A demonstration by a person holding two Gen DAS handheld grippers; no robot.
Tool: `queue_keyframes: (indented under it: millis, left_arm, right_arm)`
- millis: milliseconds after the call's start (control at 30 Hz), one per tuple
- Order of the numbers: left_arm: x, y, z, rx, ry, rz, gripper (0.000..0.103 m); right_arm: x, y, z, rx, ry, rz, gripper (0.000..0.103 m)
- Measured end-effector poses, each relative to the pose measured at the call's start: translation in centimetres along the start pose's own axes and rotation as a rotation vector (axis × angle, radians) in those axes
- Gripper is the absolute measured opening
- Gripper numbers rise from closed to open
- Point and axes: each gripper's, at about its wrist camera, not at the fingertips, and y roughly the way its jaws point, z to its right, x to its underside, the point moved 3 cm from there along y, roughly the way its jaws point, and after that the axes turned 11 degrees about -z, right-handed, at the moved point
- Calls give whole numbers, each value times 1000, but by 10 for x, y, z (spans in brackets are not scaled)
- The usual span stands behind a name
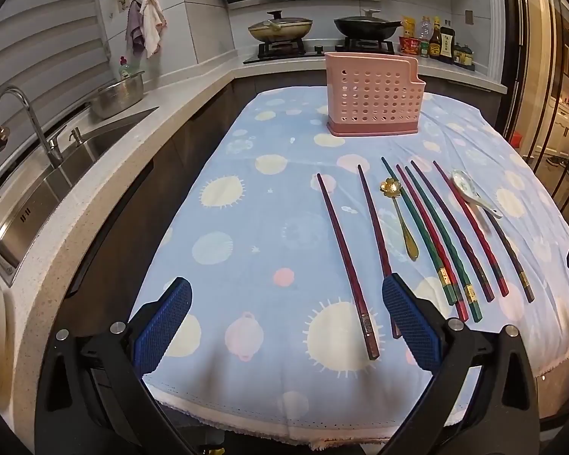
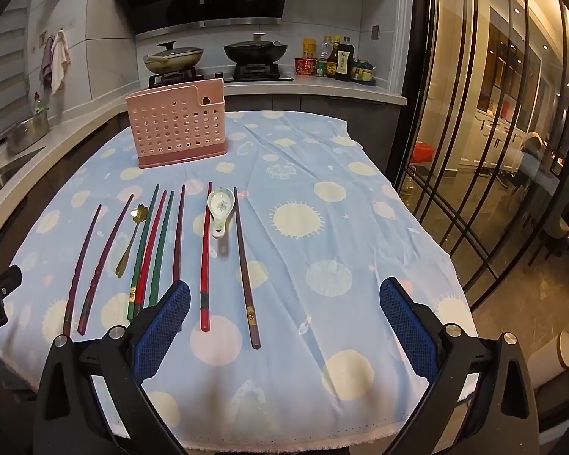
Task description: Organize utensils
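Note:
A pink perforated utensil holder (image 1: 373,94) (image 2: 178,129) stands upright at the far end of the blue dotted tablecloth (image 1: 254,204) (image 2: 322,189). Several chopsticks (image 1: 347,261) (image 2: 205,258), dark red, green, purple and brown, lie side by side in front of it. Among them lie a gold flower spoon (image 1: 400,220) (image 2: 128,240) and a white ceramic spoon (image 1: 472,193) (image 2: 220,210). My left gripper (image 1: 286,326) is open and empty above the near edge, left of the chopsticks. My right gripper (image 2: 284,326) is open and empty over the chopsticks' near ends.
A counter with a steel sink (image 1: 76,155) and faucet (image 1: 26,121) runs along the left. A stove with two pans (image 1: 280,26) (image 2: 254,51) and sauce bottles (image 1: 436,41) stands behind the table. Glass doors (image 2: 493,132) stand on the right.

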Motion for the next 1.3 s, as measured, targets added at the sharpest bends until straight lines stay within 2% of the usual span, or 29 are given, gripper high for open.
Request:
queue_keyframes:
  millis: [1300]
  left_arm:
    - [3,3,-2,-9,6,-1,96]
  right_arm:
    - [2,2,1,5,0,-5,96]
